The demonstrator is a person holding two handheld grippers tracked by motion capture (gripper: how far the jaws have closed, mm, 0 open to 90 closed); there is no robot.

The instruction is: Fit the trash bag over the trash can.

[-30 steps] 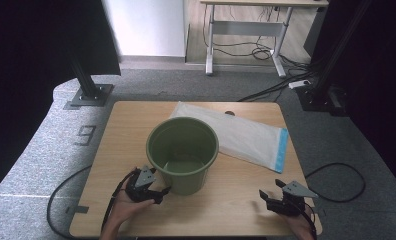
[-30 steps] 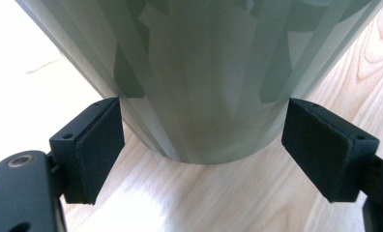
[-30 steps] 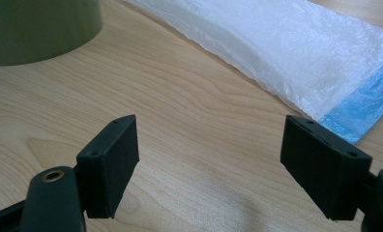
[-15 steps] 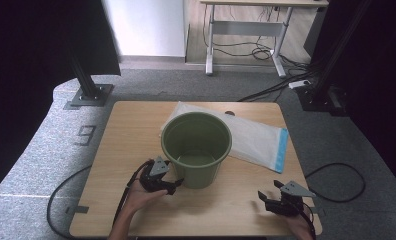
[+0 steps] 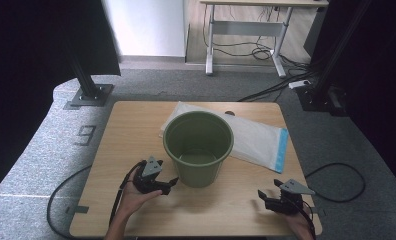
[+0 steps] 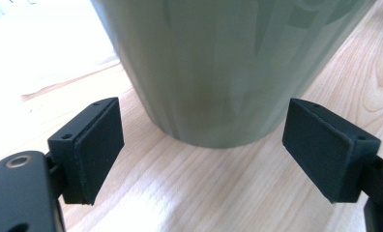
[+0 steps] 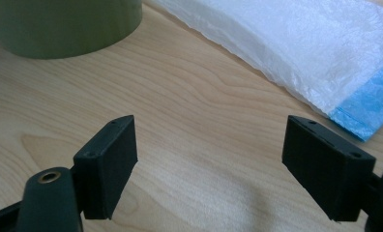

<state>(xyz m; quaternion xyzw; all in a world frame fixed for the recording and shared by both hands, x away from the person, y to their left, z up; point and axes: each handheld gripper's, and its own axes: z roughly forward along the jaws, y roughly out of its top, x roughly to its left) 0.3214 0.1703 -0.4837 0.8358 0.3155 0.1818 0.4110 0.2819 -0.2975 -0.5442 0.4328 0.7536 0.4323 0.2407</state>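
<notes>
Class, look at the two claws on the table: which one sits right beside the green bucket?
The left claw: its open jaws face the green bucket base. The right claw rests apart, near the table's corner.

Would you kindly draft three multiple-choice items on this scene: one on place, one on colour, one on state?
1. Where does the white bag lie?
A. Inside the bucket
B. On the table behind and right of the bucket
C. On the floor

2. What colour is the bucket?
A. Green
B. Red
C. Black

3. How is the left claw?
A. Shut on the bag
B. Shut on the bucket's rim
C. Open, beside the bucket's base

Answers:
1 B, the high view shows it flat on the wood there.
2 A, its wall is olive green.
3 C, its jaws stand apart, gripping nothing.
</notes>
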